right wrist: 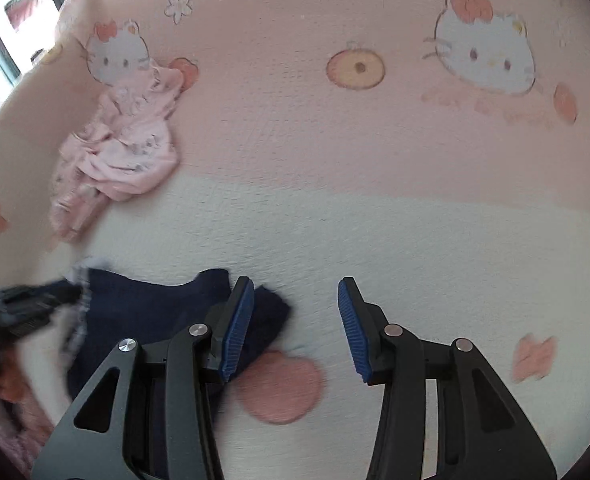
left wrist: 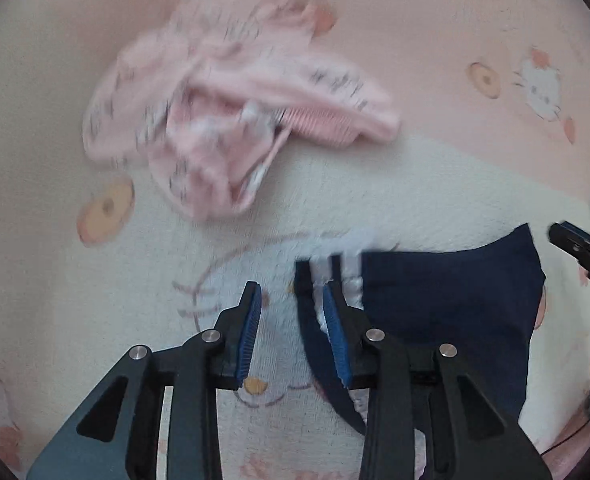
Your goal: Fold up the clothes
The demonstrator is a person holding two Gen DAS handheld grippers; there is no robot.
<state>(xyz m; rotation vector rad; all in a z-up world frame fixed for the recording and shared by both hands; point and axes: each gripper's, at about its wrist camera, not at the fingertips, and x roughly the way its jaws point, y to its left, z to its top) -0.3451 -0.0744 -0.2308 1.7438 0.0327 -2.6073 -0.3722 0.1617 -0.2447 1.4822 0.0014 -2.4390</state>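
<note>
The left gripper (left wrist: 293, 312) hangs wide open over a blanket (left wrist: 415, 40) printed with cartoon cats, holding nothing. Its right finger lies over the left edge of a navy garment (left wrist: 455, 296), which sits at about 4 o'clock in the left wrist view, spread fairly flat with a white ruffled trim at its upper left corner. Whether the finger touches the cloth I cannot tell.

A crumpled pink garment (left wrist: 231, 120) lies at 11 o'clock in the same view, well apart from the navy one and blurred. Bare blanket lies between them.

The right gripper (right wrist: 295, 308) is also wide open and empty. In the right wrist view its left finger overlaps the right end of the navy garment (right wrist: 155, 312), which lies at 8 o'clock; its right finger is over bare blanket (right wrist: 415, 240). The pink garment (right wrist: 119, 144) is at 10 o'clock, bunched near a printed cat face.

Each gripper shows in the other's view: the right gripper (left wrist: 583, 252) at 3 o'clock, and the left gripper (right wrist: 27, 304) at 9 o'clock, blurred, by the navy garment's trimmed corner. A window (right wrist: 19, 12) shows at the top left edge.
</note>
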